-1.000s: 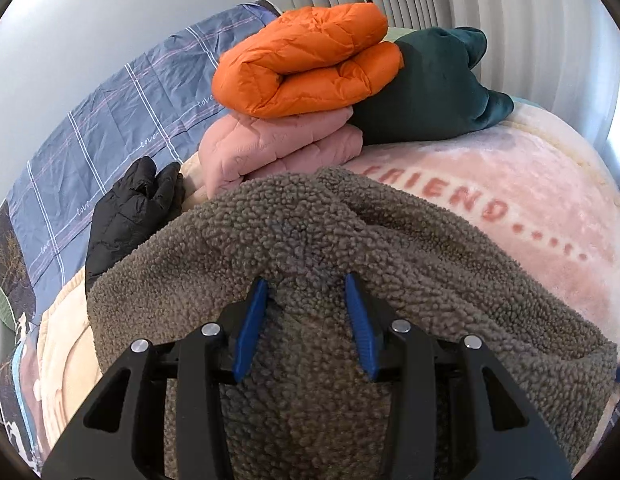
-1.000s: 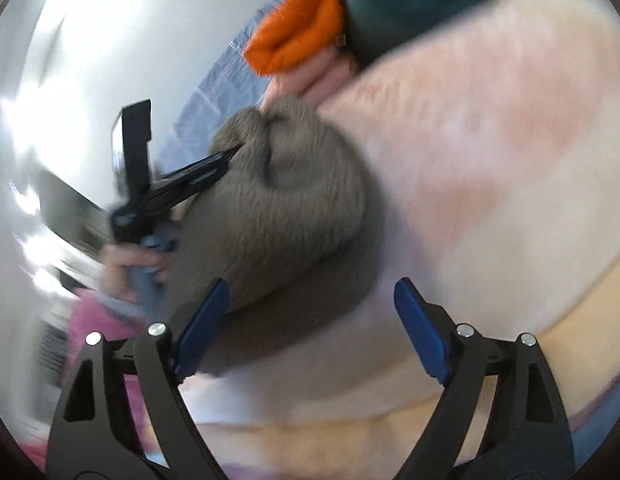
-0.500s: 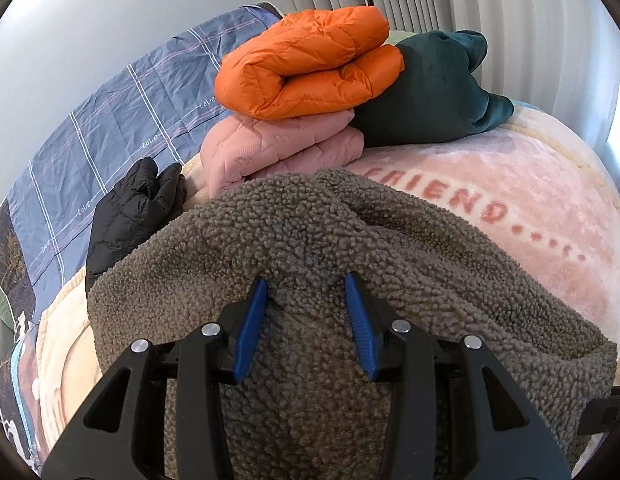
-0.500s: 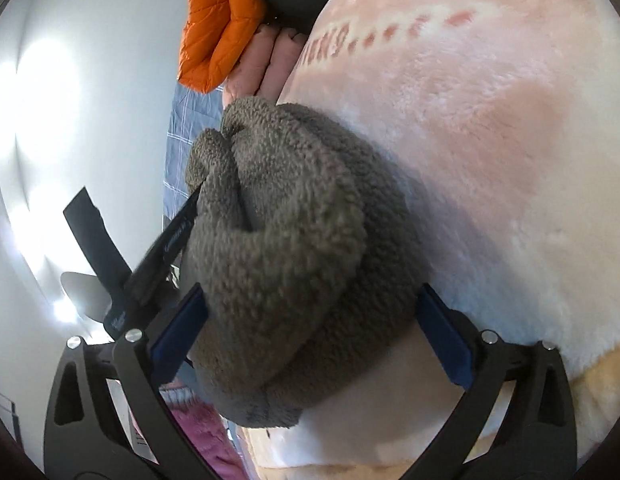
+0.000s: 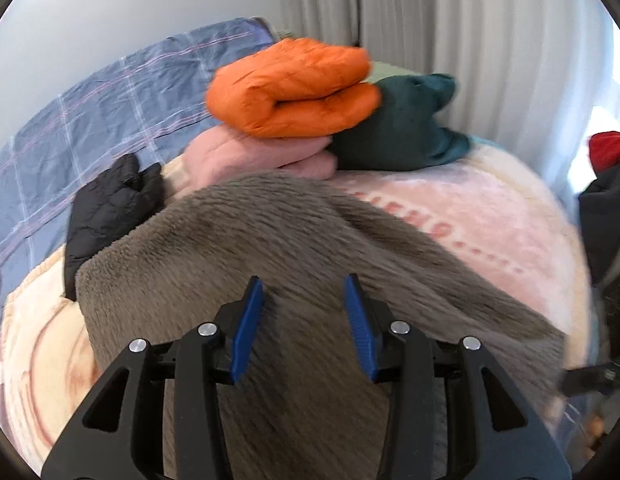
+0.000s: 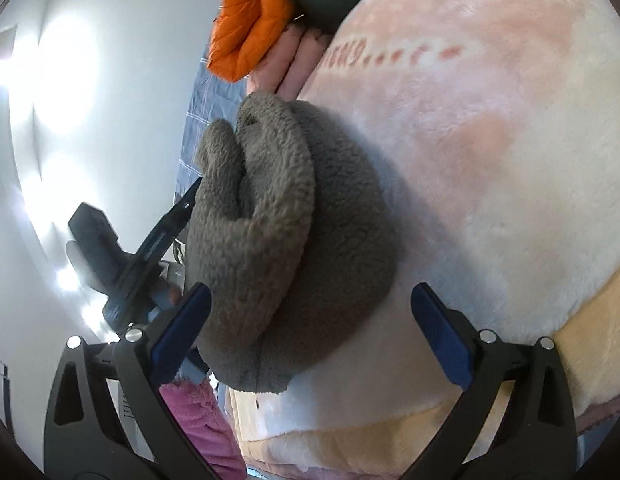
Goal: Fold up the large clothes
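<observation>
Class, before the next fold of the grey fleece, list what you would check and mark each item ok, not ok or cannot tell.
1. Right gripper jaws wide apart, pressing nothing: ok.
2. Fleece lies bundled on the pink blanket, its near end between the right jaws: ok.
3. Left gripper has a grip on the fleece: cannot tell; jaws part open over the pile, picture blurred.
4. Folded stack, orange jacket on pink jacket, clear of the fleece: cannot tell; the far edge meets it.
5. Black jacket clear of the fleece: not ok, it touches the edge.
</observation>
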